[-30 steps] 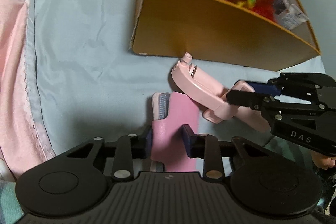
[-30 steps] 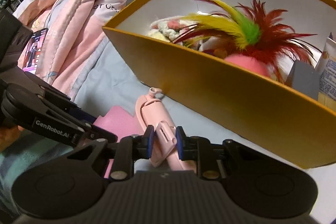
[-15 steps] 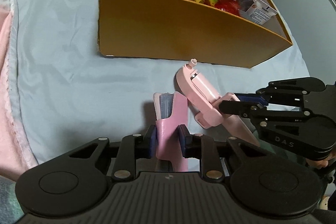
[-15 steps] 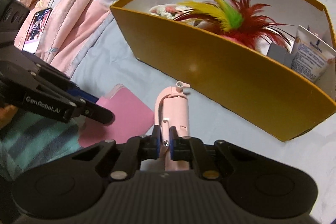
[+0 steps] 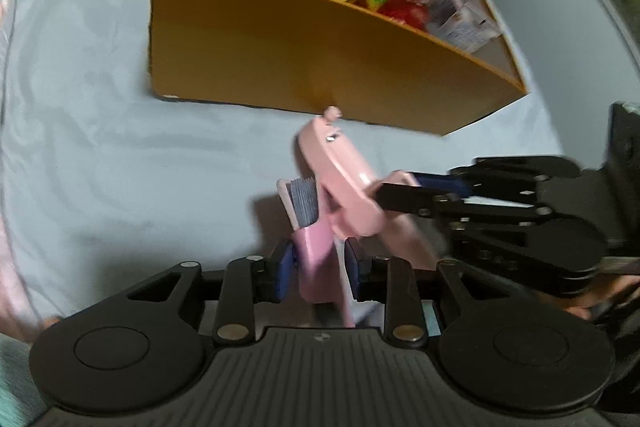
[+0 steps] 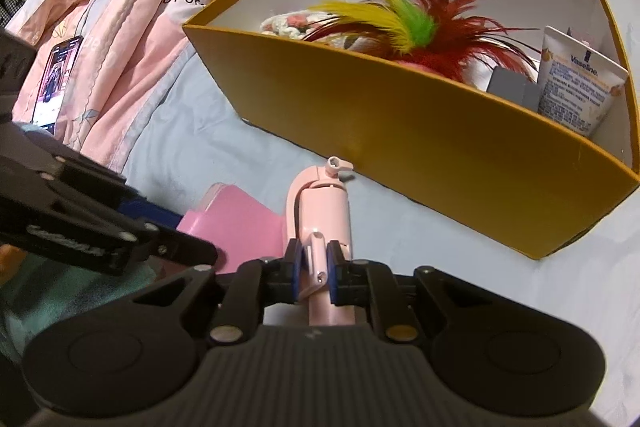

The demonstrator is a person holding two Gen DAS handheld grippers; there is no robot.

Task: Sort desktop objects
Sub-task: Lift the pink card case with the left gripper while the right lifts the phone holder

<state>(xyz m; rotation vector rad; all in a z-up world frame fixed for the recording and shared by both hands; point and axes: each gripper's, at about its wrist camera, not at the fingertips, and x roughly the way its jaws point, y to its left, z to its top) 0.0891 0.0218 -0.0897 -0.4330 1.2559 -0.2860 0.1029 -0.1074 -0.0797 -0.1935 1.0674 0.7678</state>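
The left gripper (image 5: 318, 269) pinches a pink pouch (image 5: 316, 251) between its blue-padded fingers, the pouch standing on edge with a stack of blue-grey cards (image 5: 304, 201) showing at its open top. The pads (image 5: 285, 265) press against the pouch from both sides, though the left wrist view is blurred and fine detail is lost. Just to the right, the right gripper (image 6: 316, 277) is clamped on a pale pink handheld device (image 6: 322, 215), a slim body with a small knob at its far tip. Its fingers squeeze a narrow folded part near the device's base. In the left wrist view the same device (image 5: 340, 175) crosses in front of the pouch, tilted up toward the box, with the right gripper (image 5: 404, 191) reaching in from the right side; whether device and pouch touch cannot be told. In the right wrist view the pouch (image 6: 240, 219) lies to the left of the device and partly behind it. Both things are above a light blue bedsheet (image 6: 208, 131), in front of the long wall of an open orange cardboard box (image 6: 420, 131). Inside the box are a red, yellow and green feather toy (image 6: 416, 27), a white knitted item (image 6: 292, 25), a grey block (image 6: 510, 87) and a Vaseline tube (image 6: 576, 83) leaning at the right end. A pink garment (image 6: 120, 27) lies bunched on the bed to the left, with a phone (image 6: 56, 79) resting on it, screen lit.
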